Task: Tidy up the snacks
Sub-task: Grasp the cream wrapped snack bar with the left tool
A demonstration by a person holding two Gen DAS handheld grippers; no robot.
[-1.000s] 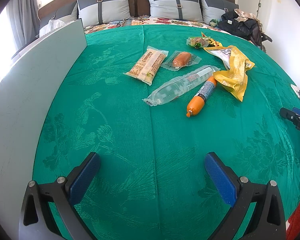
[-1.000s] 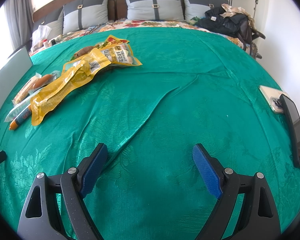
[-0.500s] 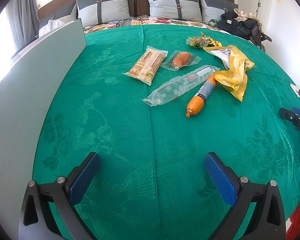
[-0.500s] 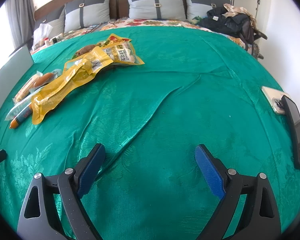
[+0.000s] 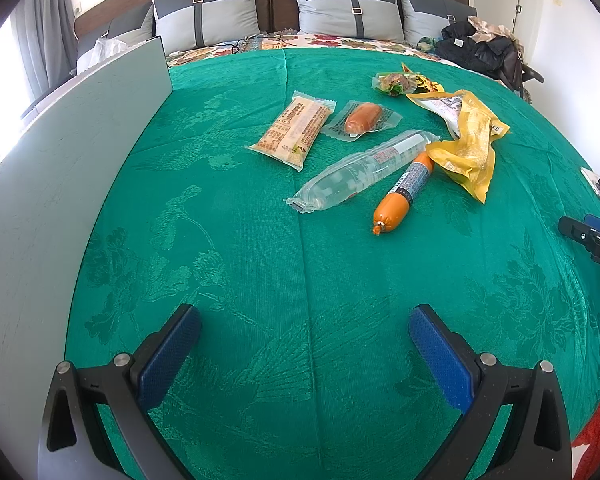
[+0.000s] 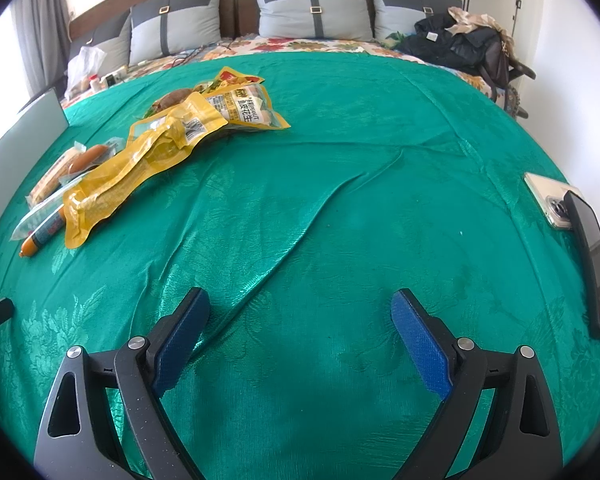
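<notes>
While the green bedspread (image 5: 260,280) is carrying everything, we are holding the left gripper (image 5: 305,344) and right gripper (image 6: 300,326) wide open and empty above it, well short of the yellow bag (image 5: 470,148), clear packet (image 5: 364,170) and orange sausage (image 5: 402,196) lying together.

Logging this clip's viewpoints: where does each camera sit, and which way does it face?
Left wrist: on the left gripper, low over the green bedspread, facing the headboard; open fingers, orange sausage ahead.
Right wrist: on the right gripper, same heading; open fingers, phones at right.
Shared: yellow snack bag, sausage.
</notes>
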